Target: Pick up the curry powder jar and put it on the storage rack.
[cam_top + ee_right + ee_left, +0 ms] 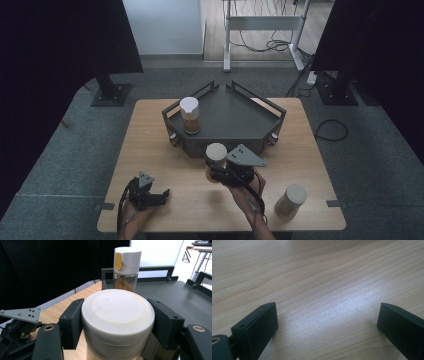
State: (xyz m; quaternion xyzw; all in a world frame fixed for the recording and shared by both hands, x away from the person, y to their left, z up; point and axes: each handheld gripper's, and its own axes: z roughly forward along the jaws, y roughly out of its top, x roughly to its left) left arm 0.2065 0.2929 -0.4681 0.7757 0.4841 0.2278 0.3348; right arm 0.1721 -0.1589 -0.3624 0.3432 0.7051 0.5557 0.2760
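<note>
The right hand-held gripper [117, 322] was clenched on a squat round jar with a broad white lid [117, 315], one black jaw pressed against each side of the lid. In the high view this gripper [220, 167] held the jar [216, 156] above the pale wooden bench [150, 150], just in front of the near edge of a dark grey angular metal tray with raised rails [235, 117]. The jar's contents appeared tan. The left hand-held gripper [159, 195] lay low over the bench near its front left corner, well apart from the held jar; in its own view the jaws stood wide apart, released, with bare wood grain [319, 290] between them. On the tray's left part stood an upright clear jar with a white flip-top cap and brown contents [190, 115]; in the right gripper view it rose directly behind the held jar, a yellow tab visible on its cap [126, 267]. A third jar with a white lid and tan contents [291, 201] stood on the bench near the front right corner, well apart from both grippers.
</note>
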